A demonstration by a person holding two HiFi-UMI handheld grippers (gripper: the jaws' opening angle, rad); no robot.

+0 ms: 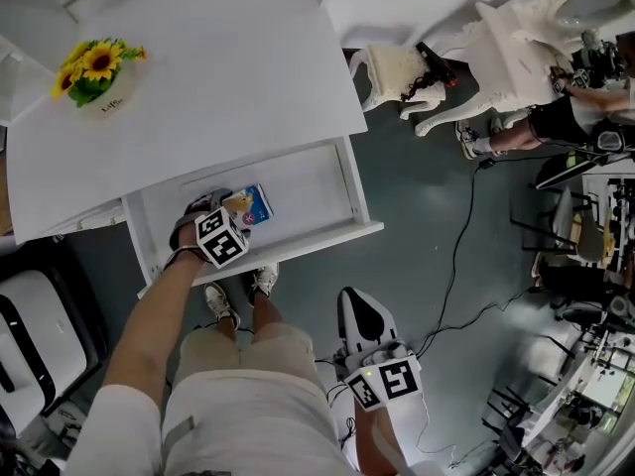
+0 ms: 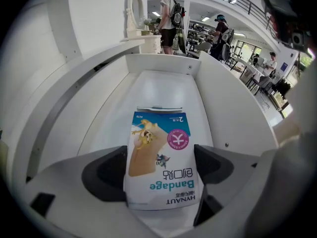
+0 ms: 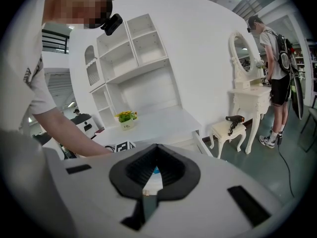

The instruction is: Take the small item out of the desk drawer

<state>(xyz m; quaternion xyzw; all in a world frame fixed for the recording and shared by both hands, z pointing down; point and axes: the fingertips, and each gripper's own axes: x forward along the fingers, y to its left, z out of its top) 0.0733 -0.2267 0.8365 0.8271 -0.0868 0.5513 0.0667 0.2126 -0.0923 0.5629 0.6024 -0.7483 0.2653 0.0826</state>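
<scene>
A small bandage box (image 1: 250, 204) (image 2: 161, 157), white and blue with a cartoon print, is in the open white desk drawer (image 1: 322, 181) (image 2: 163, 86). My left gripper (image 1: 226, 214) (image 2: 158, 172) reaches down into the drawer and is shut on the box, one dark pad (image 2: 106, 175) pressed on each side of it. My right gripper (image 1: 360, 313) (image 3: 152, 175) hangs below the drawer front, over the floor, with its jaws together and nothing in them.
A sunflower pot (image 1: 96, 72) (image 3: 127, 118) stands on the white desk top (image 1: 218, 77). A white stool with a hair dryer (image 1: 402, 72) (image 3: 232, 125) and a vanity table (image 1: 531, 33) are at the right, with a cable (image 1: 464, 236) on the floor. A person (image 3: 271, 58) stands by the vanity.
</scene>
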